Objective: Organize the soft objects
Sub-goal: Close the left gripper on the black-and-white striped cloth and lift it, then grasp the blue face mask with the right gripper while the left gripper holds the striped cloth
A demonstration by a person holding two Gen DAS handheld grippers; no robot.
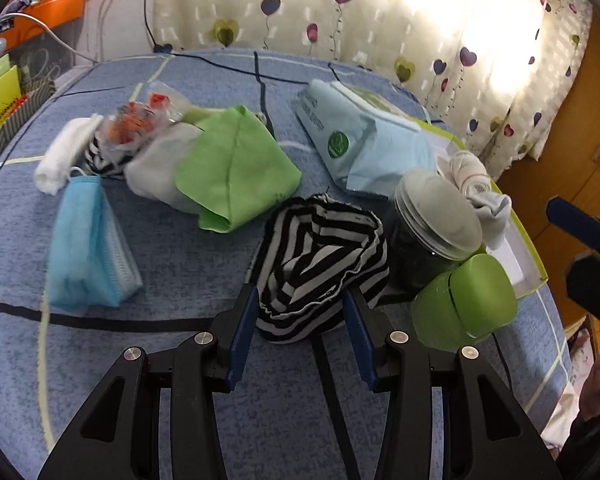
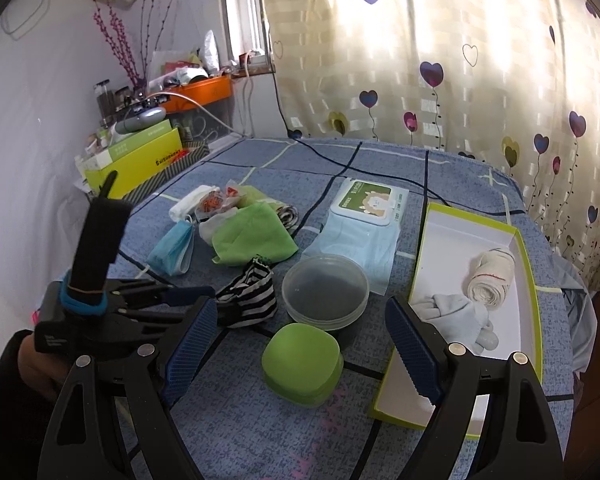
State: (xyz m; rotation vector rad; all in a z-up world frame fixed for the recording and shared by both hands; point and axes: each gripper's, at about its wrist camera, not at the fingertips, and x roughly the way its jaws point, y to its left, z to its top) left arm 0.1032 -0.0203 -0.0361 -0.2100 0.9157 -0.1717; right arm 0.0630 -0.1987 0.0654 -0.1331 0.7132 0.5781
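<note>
Left wrist: crumpled black-and-white striped cloth (image 1: 320, 264) between gripper (image 1: 300, 320) fingers.

Our left gripper (image 1: 300, 316) and right gripper (image 2: 300, 344) look alike: black angular arms with triangular cut-outs, round silver screws at the joints, and blue ribbed pads (image 2: 190, 344) on the fingers. The left one carries a black upright handle ringed by a blue band (image 2: 85, 304). We wear a dark sleeve (image 2: 4, 408).
</note>
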